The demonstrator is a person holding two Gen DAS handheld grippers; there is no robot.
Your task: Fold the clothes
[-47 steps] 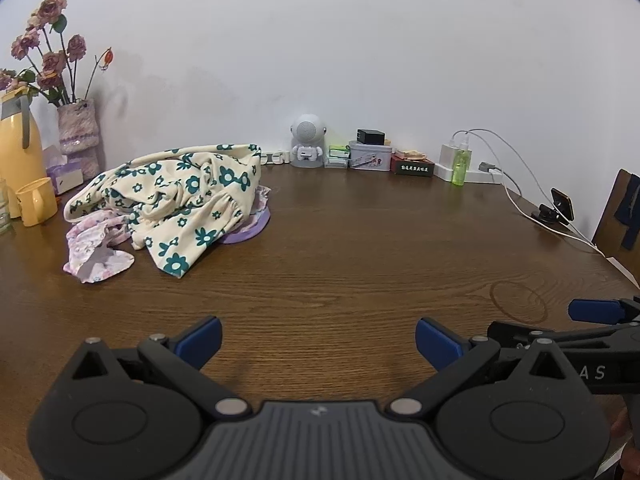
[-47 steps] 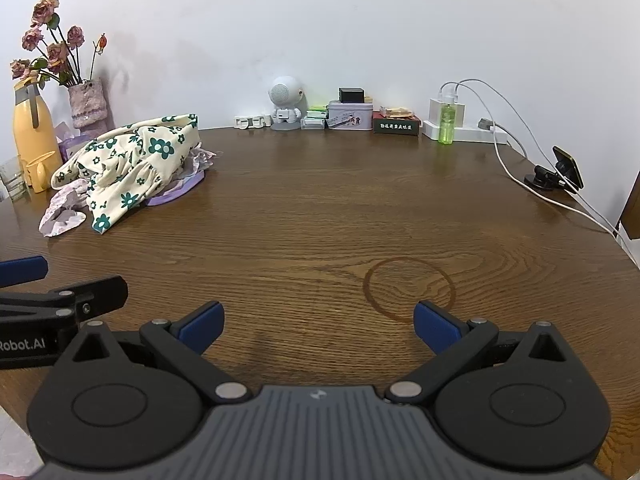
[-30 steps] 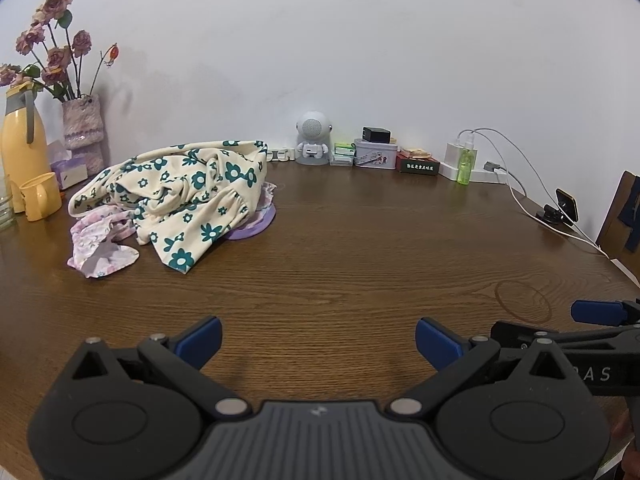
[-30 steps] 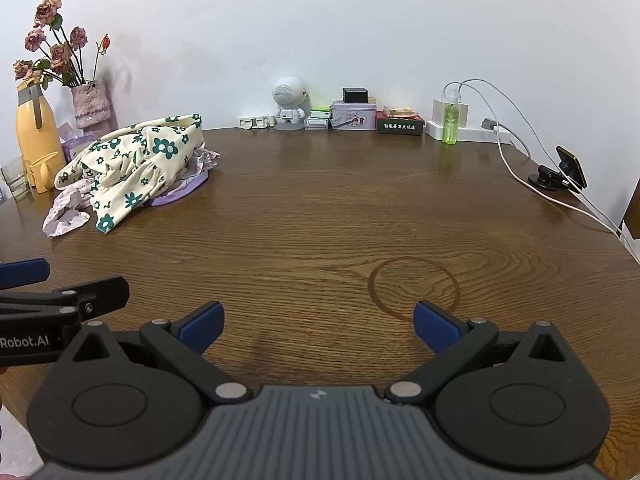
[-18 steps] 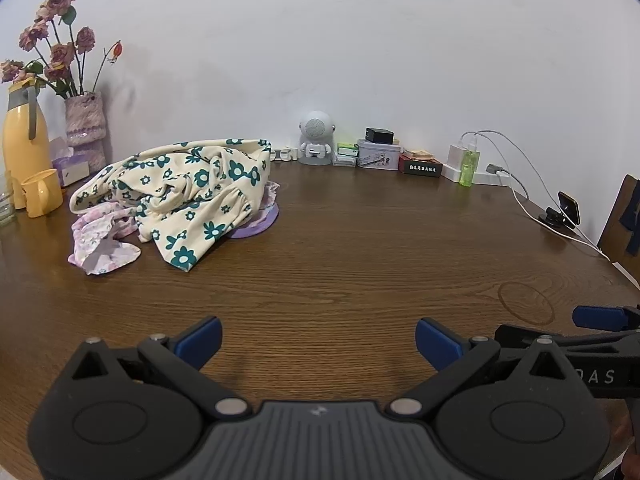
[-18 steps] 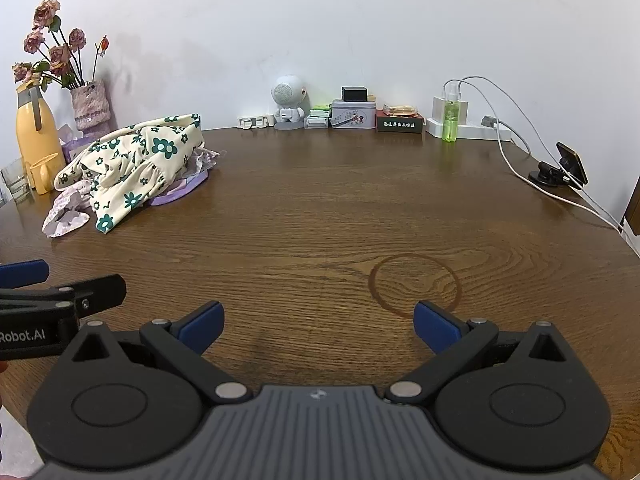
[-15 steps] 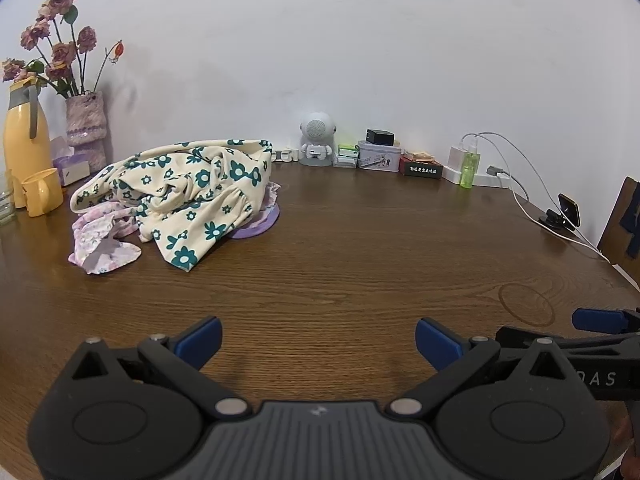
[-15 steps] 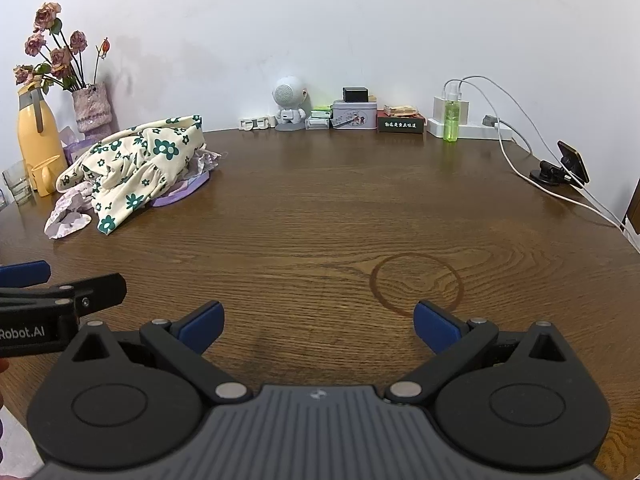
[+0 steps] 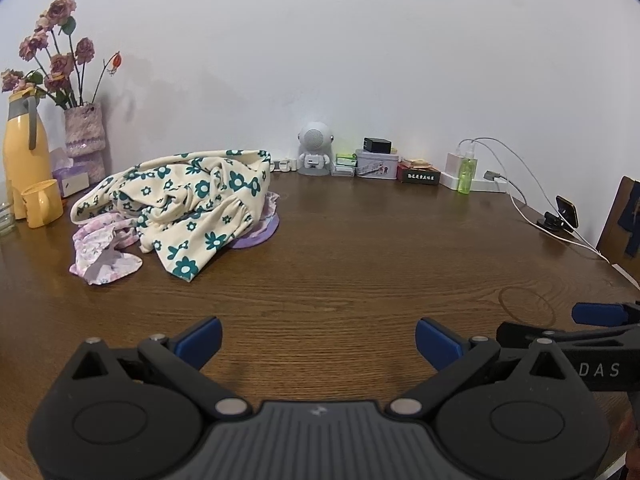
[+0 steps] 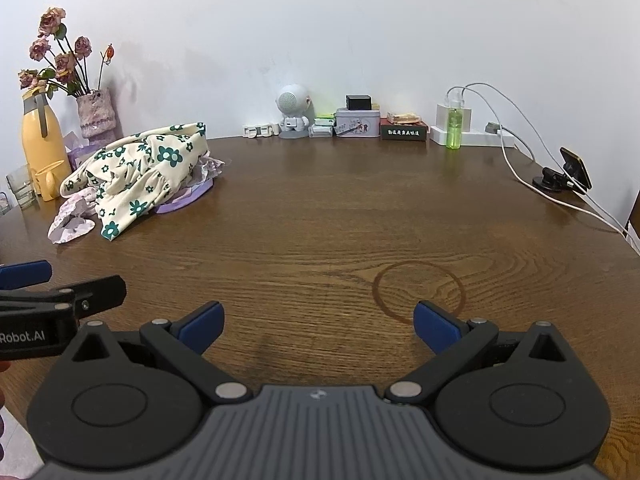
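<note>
The yellow flask (image 9: pixel 22 156) stands at the far left of the bench (image 9: pixel 360 248), with a yellow cup (image 9: pixel 42 202) touching its base on the side toward the clothes pile. Behind it, a vase of dried roses (image 9: pixel 85 136) sits against the wall.

The clothes pile (image 9: pixel 180 204) is the landmark: a cream garment printed with dark green flowers (image 10: pixel 140 168), crumpled and unfolded, lies on top of a pale lilac-patterned garment (image 9: pixel 104 252) and a purple piece (image 9: pixel 256 236) that shows at the pile's right edge. Nothing grips it.

Right of the pile, along the wall, are a white robot-shaped figure (image 9: pixel 316 152), a small tin (image 9: pixel 376 162) with a black box on top, a dark box with a line of pale characters (too small to read) (image 9: pixel 420 176), a green bottle (image 9: pixel 466 172) and a white charger with cables (image 9: pixel 454 164). Further right a phone on a stand (image 9: pixel 564 212) sits near the bench edge.

The left gripper (image 9: pixel 318 338) hovers over bare wood well short of the pile, jaws spread wide, holding nothing. The right gripper (image 10: pixel 318 322) does the same, jaws spread wide and empty, further from the pile.

Only the left wrist view shows a chair back (image 9: pixel 622 224) at far right and the letters "DAS" on the right gripper's side. Only the right wrist view shows the whole ring stain (image 10: pixel 418 290) in the wood, a clear glass (image 10: pixel 20 186) by the flask, and "Robot.AI" on the left gripper's side.
</note>
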